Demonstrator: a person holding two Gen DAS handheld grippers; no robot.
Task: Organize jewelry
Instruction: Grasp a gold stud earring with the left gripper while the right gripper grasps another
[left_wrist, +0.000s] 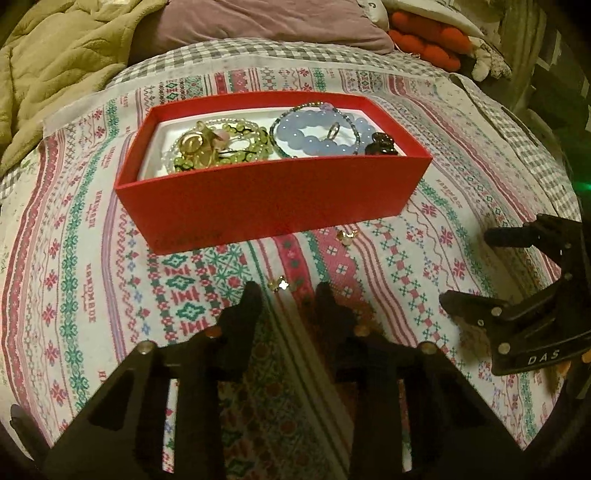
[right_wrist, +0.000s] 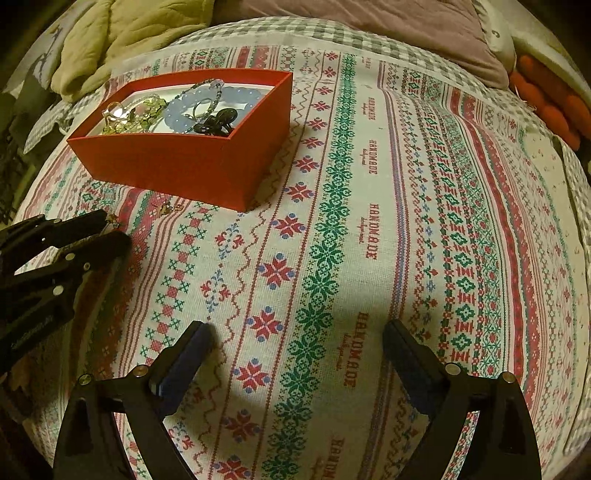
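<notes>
A red box sits on the patterned cloth and holds a green bead bracelet, a blue bead bracelet, gold pieces, a ring and a black hair clip. It also shows in the right wrist view. A small gold earring with a white clover lies on the cloth just ahead of my left gripper, whose fingers stand partly open around it, empty. Another gold earring lies near the box front. My right gripper is wide open and empty, right of the left one.
The patterned cloth covers a bed. A beige blanket, a mauve pillow and an orange plush toy lie behind the box. The right gripper shows in the left wrist view, and the left gripper in the right wrist view.
</notes>
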